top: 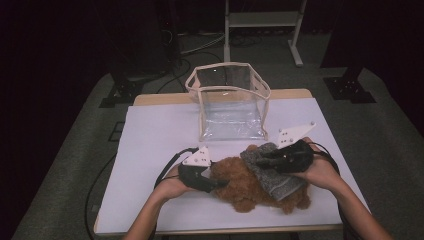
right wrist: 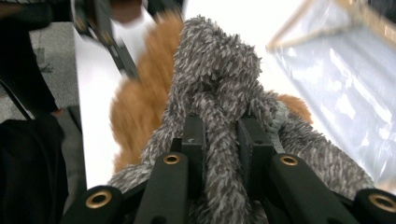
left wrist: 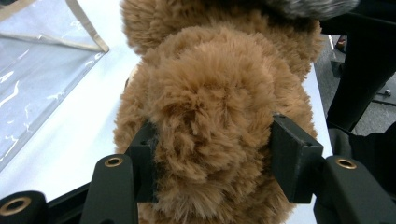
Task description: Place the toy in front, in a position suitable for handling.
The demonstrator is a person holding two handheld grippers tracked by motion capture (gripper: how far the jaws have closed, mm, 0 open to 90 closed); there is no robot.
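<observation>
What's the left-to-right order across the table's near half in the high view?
Left hand-held gripper → brown plush toy → grey fuzzy cloth → right hand-held gripper body, its jaws reaching back left over the cloth.

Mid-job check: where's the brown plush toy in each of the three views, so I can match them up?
High view: brown plush toy lies at the table's near edge, between both grippers.
Left gripper view: toy at centre, between the left gripper jaws.
Right gripper view: toy left of centre, behind the grey fabric.
Shared landmark: clear bag.
</observation>
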